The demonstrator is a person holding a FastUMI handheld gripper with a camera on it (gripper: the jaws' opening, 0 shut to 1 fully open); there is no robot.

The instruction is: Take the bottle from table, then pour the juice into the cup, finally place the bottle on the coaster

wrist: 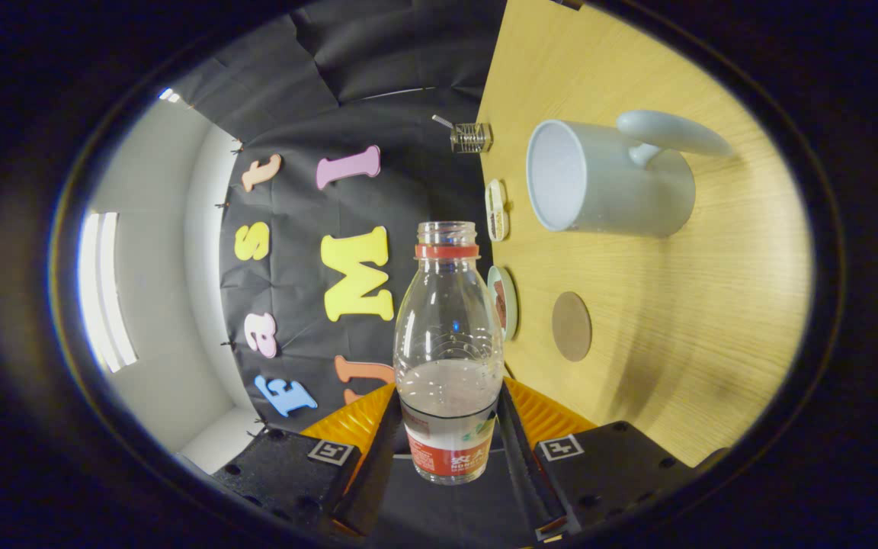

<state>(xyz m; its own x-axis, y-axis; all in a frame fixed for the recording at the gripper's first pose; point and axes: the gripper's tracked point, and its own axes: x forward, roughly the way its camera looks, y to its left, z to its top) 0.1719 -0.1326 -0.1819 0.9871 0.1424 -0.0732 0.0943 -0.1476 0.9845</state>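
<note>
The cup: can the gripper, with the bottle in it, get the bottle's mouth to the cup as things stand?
Probably yes. The gripper is shut on the bottle, whose cap is off, and the cup stands beyond it on the table with nothing between them. The coaster lies flat, off that path.

Showing a clear bottle (pixel 448 335) with red neck ring and red-and-white label, a pale grey cup (pixel 608 179), a brown cork coaster (pixel 571 326), a light wood-grain worktop (pixel 675 320).
</note>
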